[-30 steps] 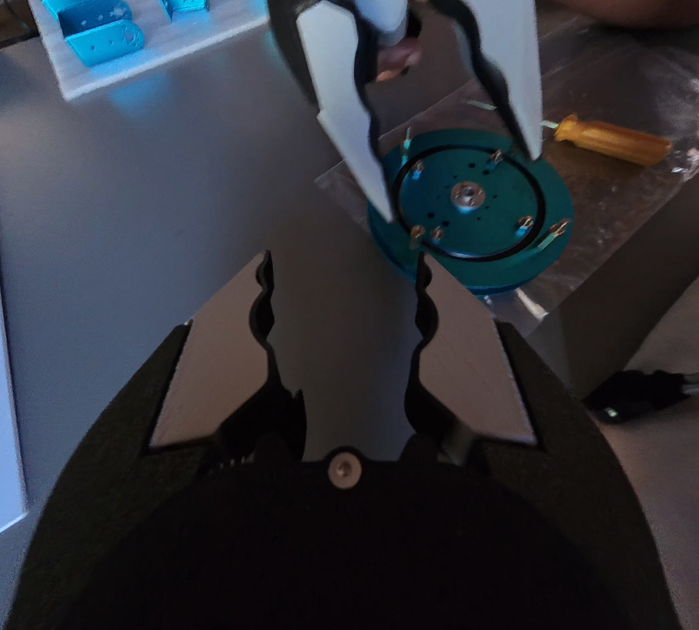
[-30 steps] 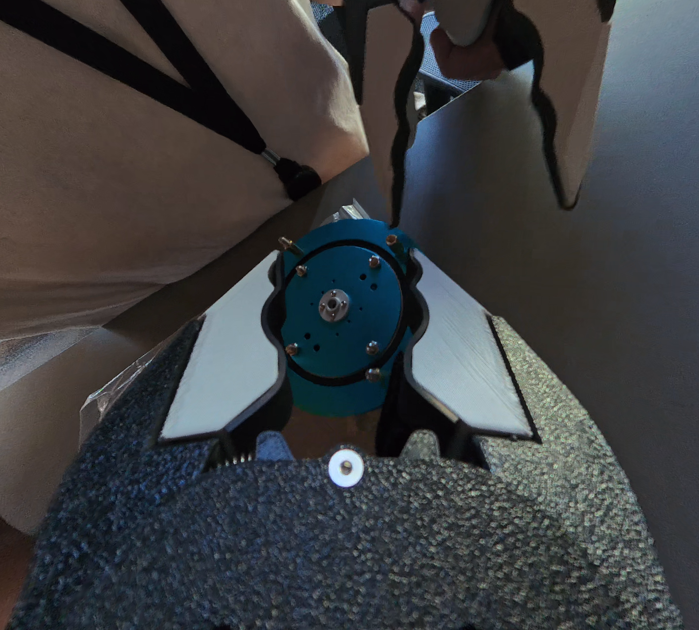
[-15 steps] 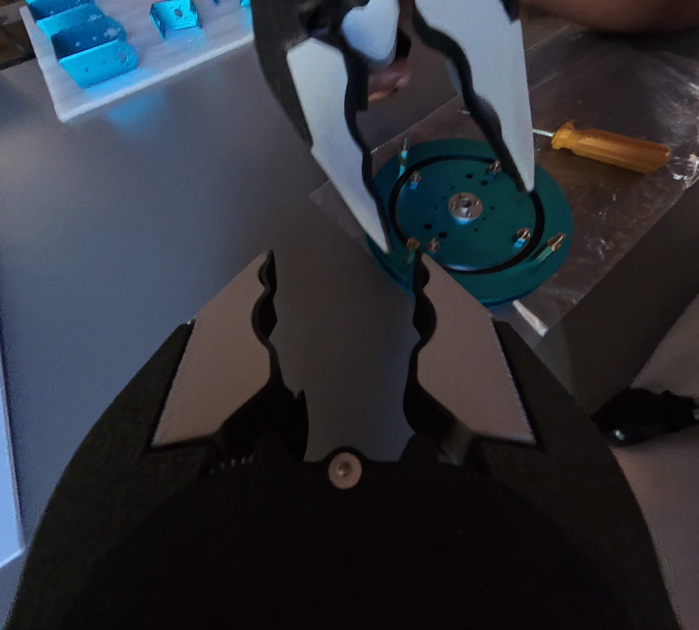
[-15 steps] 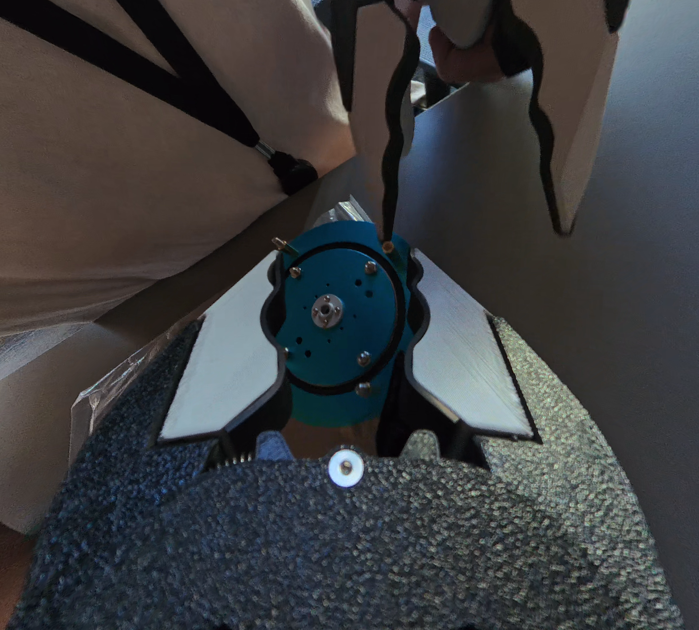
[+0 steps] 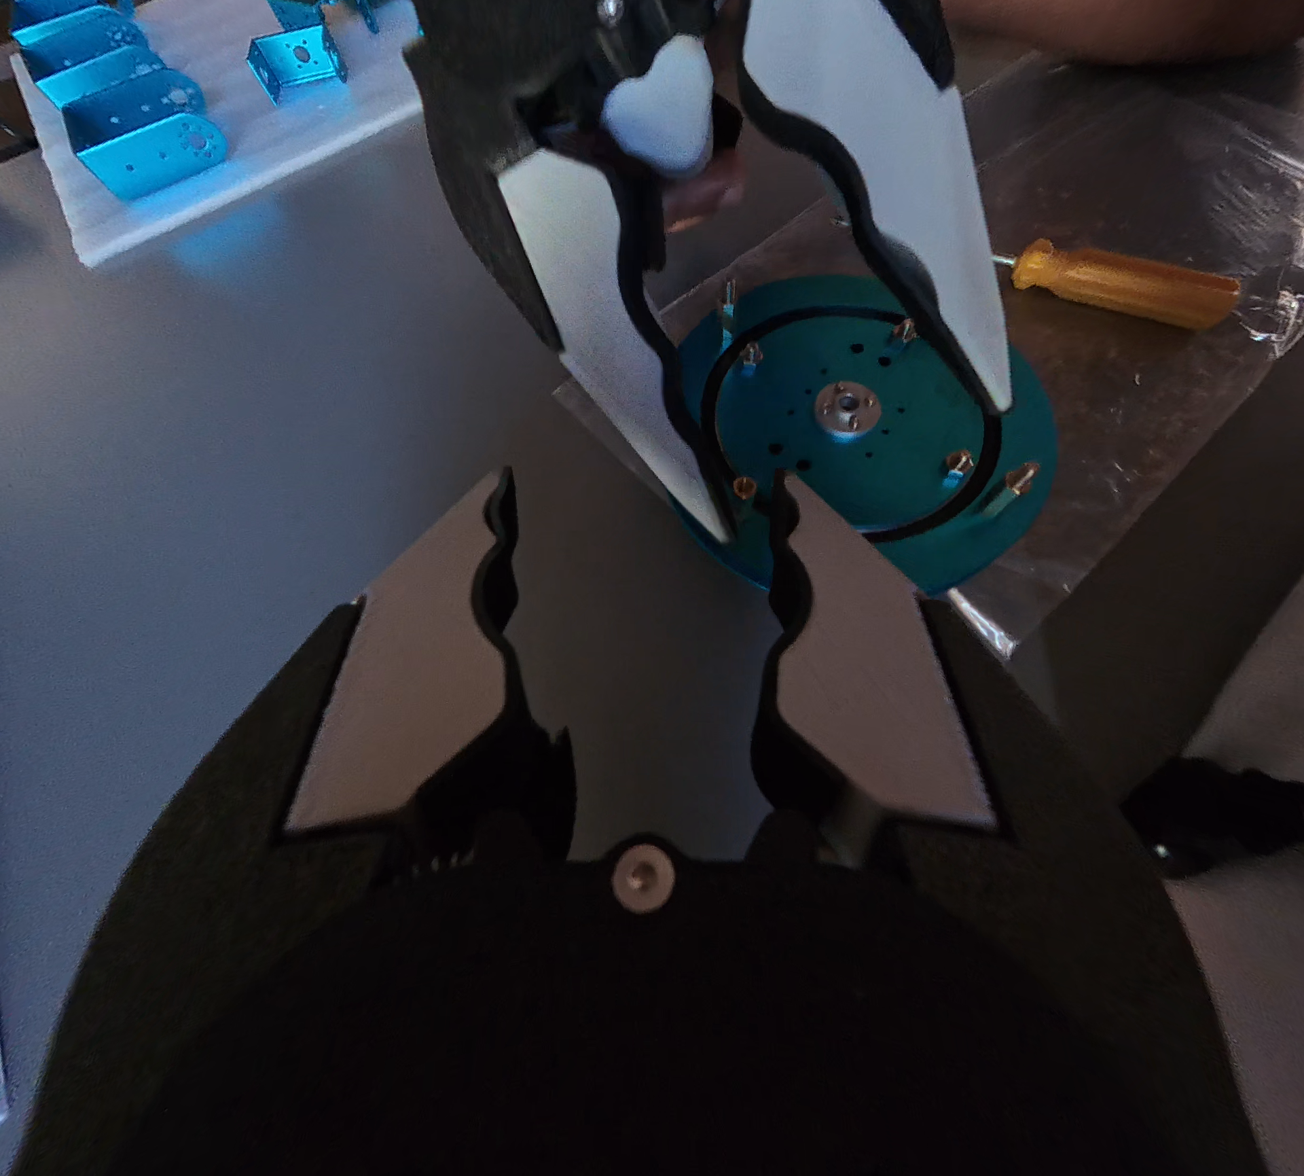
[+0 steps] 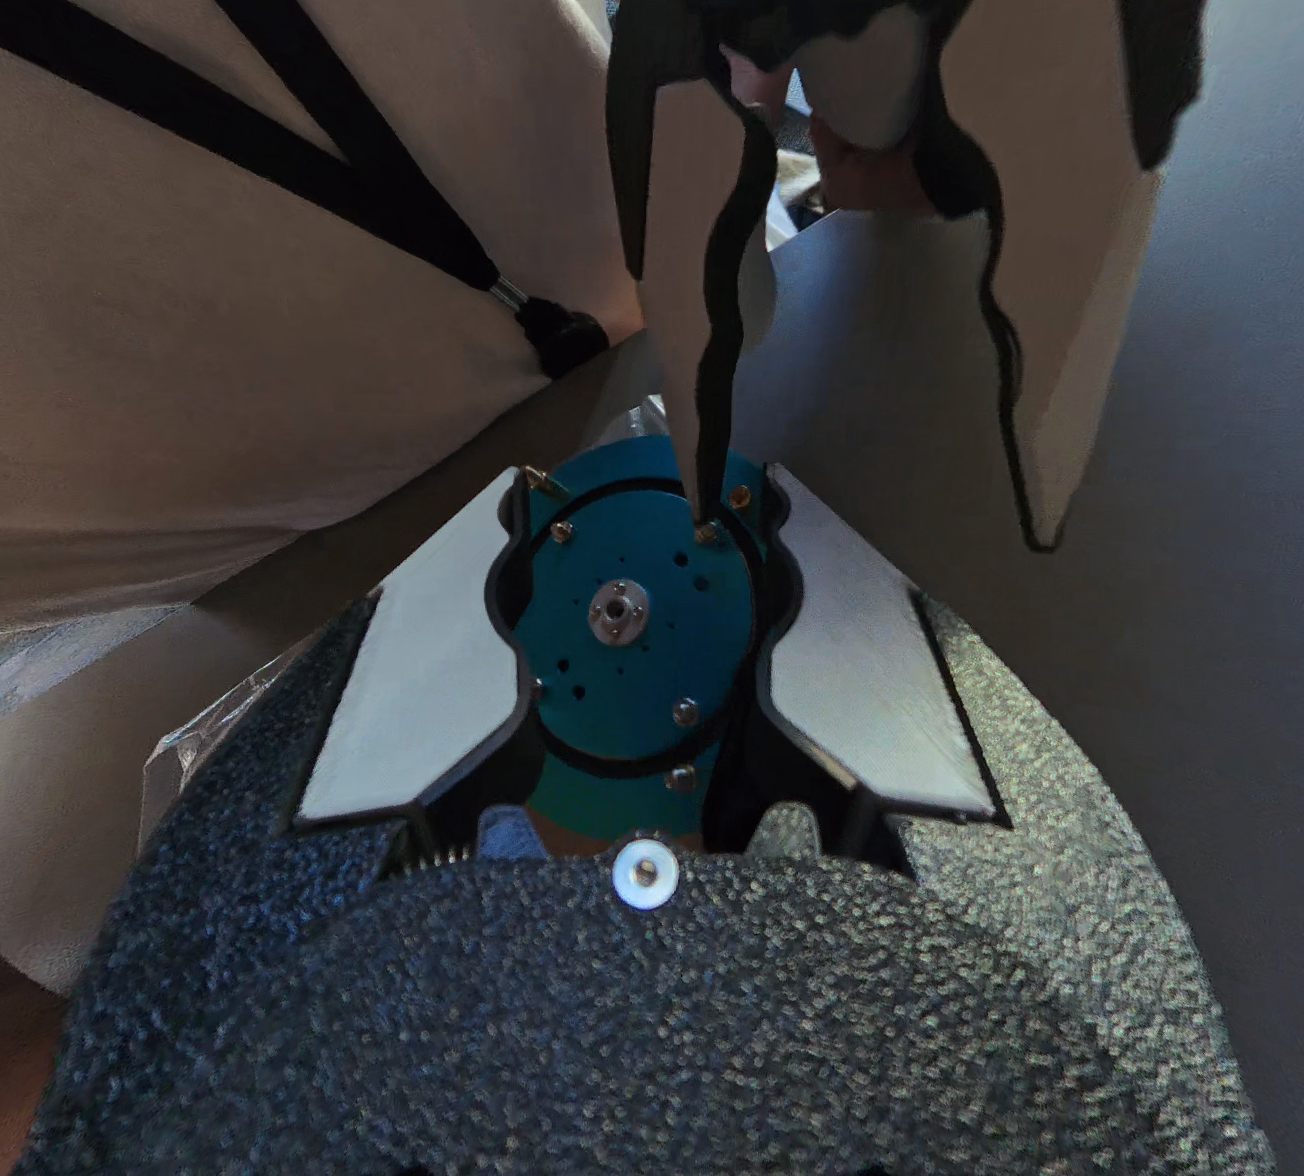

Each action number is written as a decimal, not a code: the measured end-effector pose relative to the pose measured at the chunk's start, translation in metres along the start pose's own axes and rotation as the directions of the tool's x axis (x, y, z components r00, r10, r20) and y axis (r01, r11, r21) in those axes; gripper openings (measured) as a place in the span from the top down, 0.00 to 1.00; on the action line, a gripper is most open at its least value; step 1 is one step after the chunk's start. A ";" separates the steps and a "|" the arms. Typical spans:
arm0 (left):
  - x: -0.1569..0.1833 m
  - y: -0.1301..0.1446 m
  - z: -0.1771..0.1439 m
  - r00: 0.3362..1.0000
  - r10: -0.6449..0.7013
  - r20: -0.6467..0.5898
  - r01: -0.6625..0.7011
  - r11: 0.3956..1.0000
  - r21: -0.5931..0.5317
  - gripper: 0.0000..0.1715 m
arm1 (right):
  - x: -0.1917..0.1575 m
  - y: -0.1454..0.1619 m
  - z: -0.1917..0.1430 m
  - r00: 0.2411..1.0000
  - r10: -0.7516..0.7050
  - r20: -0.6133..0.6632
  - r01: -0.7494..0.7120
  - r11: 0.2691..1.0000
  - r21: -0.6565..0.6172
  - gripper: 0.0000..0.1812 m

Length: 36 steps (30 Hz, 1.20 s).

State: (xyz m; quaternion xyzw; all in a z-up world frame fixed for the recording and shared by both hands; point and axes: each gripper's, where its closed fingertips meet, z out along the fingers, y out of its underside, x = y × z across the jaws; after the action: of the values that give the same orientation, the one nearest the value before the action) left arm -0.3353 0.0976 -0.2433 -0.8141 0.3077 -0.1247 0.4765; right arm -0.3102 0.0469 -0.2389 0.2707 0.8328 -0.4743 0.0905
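A teal round metal disc (image 5: 910, 436) with a black ring, a silver hub and several brass standoffs lies on a clear plastic sheet (image 5: 1143, 436). My right gripper (image 5: 857, 471) comes down from above, open, with one finger on each side of the disc's inner plate. In the right wrist view the disc (image 6: 635, 669) fills the gap of the right gripper (image 6: 646, 478). My left gripper (image 5: 643, 486) is open and empty. Its right fingertip (image 5: 787, 486) sits at the disc's near edge by a standoff. It also shows in the right wrist view (image 6: 875, 531).
A yellow-handled screwdriver (image 5: 1129, 288) lies on the plastic sheet behind the disc. A white foam tray (image 5: 317, 140) with several blue metal brackets (image 5: 148, 147) stands at the back left. A person in a beige garment (image 6: 212, 330) is close beside the disc. From either gripper's tips it is about 15 centimeters to the yellow-handled screwdriver (image 5: 1129, 288).
My left gripper has moved forward until its right fingertip reaches the disc's edge. My right gripper has come lower over the disc. Both stay open.
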 end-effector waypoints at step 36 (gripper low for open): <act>-0.010 -0.003 -0.007 1.000 0.018 0.004 -0.018 1.000 0.006 0.60 | 0.002 0.006 -0.024 0.997 0.045 -0.061 -0.042 0.998 0.043 0.64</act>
State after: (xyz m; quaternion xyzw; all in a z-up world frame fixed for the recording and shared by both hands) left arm -0.3453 0.0997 -0.2366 -0.8101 0.3137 -0.1197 0.4806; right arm -0.3060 0.0698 -0.2312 0.3051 0.8191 -0.4809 0.0691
